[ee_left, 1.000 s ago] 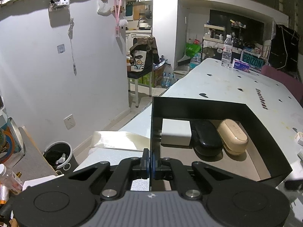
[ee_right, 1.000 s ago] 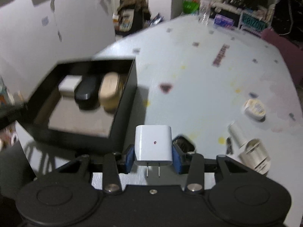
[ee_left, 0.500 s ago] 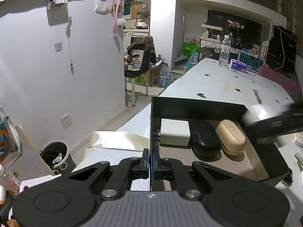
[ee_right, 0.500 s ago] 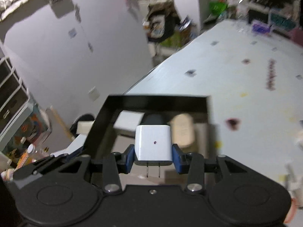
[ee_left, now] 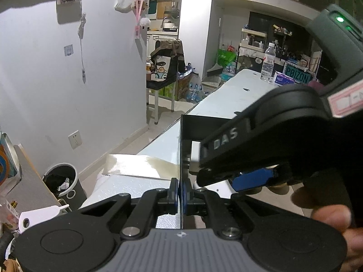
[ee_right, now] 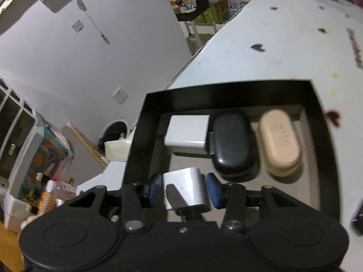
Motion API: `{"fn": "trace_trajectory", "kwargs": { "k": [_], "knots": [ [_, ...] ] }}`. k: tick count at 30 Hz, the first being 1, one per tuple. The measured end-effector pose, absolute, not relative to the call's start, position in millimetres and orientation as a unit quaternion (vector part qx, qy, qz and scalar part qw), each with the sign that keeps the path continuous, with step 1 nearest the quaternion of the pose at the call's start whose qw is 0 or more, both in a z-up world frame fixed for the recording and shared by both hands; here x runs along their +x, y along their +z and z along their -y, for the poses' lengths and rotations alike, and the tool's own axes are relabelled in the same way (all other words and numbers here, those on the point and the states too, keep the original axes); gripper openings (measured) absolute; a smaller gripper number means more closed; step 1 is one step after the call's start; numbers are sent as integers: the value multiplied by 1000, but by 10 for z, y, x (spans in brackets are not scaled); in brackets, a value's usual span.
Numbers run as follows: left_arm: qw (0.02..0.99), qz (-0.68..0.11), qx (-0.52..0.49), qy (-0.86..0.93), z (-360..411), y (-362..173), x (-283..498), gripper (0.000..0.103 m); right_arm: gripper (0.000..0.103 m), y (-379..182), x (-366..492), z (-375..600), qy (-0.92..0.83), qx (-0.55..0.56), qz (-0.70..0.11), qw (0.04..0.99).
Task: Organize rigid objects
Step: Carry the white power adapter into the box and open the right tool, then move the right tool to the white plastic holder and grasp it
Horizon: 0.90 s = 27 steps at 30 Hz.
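- Hanging over the near part of the black box (ee_right: 317, 122), the right gripper (ee_right: 184, 189) has the white charger (ee_right: 185, 188) between its blue pads (ee_right: 212, 190); its jaws have just been opening, a sliver of gap shows beside the charger at each pad, and so the grip looks loosened rather than firm.
- The charger sits tilted, its broad face turned up toward the camera and its plug end toward the gripper body; the prongs themselves are hidden under a dark blur.
- Past the charger, three things lie in a row along the box's far wall: one white block (ee_right: 188, 133) at the left, one black case (ee_right: 233, 142) in the middle, one beige case (ee_right: 280, 142) at the right.
- Both cases lie flat with their long axes running from the far wall toward the near one; the black case touches the white block, and the beige case lies just beside the black one.
- The left gripper (ee_left: 180, 196) is pinched shut on the box's left wall (ee_left: 181, 149), thin edge upright between its pads.
- From the left view, the right gripper's body (ee_left: 283, 136) covers most of the box interior, with a hand (ee_left: 335, 217) at the lower right.
- The box stands on the white table (ee_right: 283, 34), at its near left corner.
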<state>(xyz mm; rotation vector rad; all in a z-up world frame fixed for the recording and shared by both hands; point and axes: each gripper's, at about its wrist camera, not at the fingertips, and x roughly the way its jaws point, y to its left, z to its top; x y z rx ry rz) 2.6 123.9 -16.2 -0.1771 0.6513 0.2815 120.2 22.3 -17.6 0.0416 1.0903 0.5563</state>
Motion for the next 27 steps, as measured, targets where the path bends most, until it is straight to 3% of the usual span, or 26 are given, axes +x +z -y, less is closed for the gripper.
{"fn": "trace_trajectory", "kwargs": {
  "k": [17, 25, 27],
  "knots": [
    [930, -326, -97, 139, -1257, -141, 57, 4, 48, 266, 826, 330, 241, 7, -475, 847],
    [927, -331, -89, 151, -1206, -124, 85, 3, 79, 347, 693, 561, 238, -4, -438, 867],
    [926, -333, -85, 156, -1180, -120, 94, 2, 83, 346, 674, 626, 242, -3, -426, 872]
  ]
}}
